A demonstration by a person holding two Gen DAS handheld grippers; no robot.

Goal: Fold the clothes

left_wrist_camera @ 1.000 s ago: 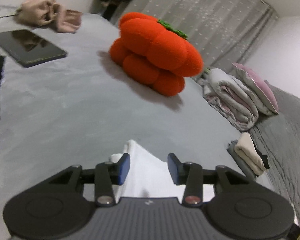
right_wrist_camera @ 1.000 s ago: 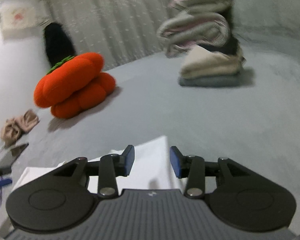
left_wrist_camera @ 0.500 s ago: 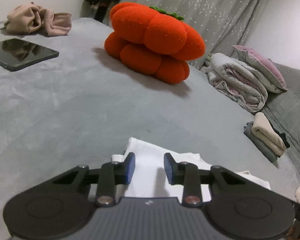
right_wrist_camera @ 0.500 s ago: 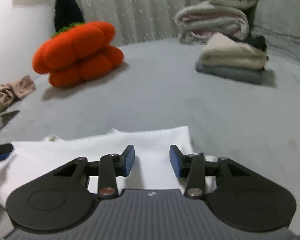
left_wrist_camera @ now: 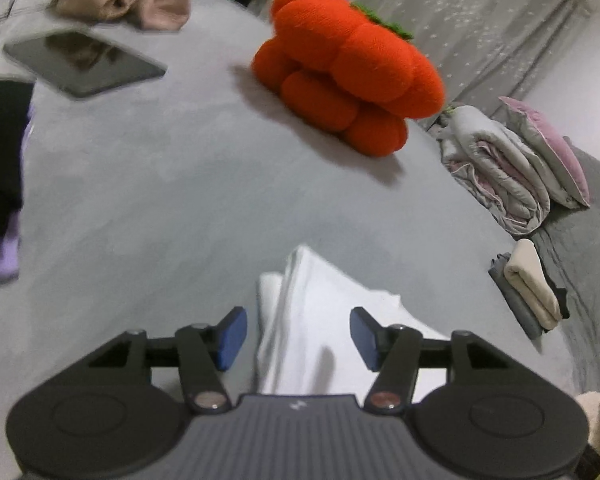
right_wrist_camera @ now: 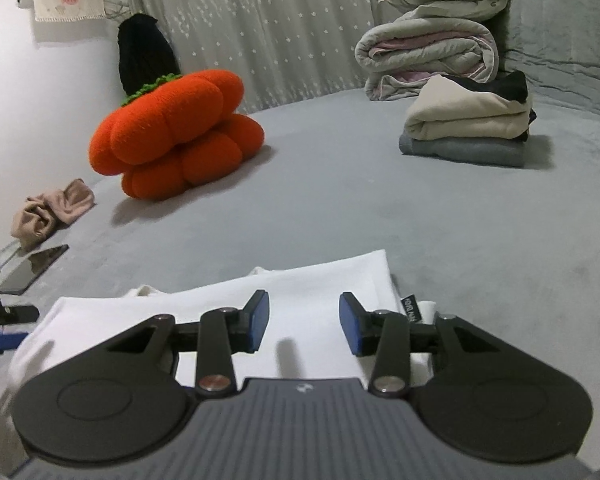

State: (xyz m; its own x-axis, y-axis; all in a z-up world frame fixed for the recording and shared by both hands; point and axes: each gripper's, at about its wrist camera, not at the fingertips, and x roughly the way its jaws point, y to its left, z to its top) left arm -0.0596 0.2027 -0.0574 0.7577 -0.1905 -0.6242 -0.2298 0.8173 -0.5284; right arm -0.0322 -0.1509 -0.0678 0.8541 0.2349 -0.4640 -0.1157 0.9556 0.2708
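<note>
Your left gripper is opening astride the white garment, pads clear; your right gripper hangs half-open above its flat fold, holding nothing, likely releasing.

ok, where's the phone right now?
The phone lies at the far left of the right wrist view on the grey bed, just below the beige cloth, left of the white garment.

- In your right wrist view, the folded garment lies on the bed at lower centre.
- The pumpkin cushion sits at left behind it.
- The stack of folded clothes sits at upper right, the rolled quilt behind it.
- The tablet lies at far left.
</note>
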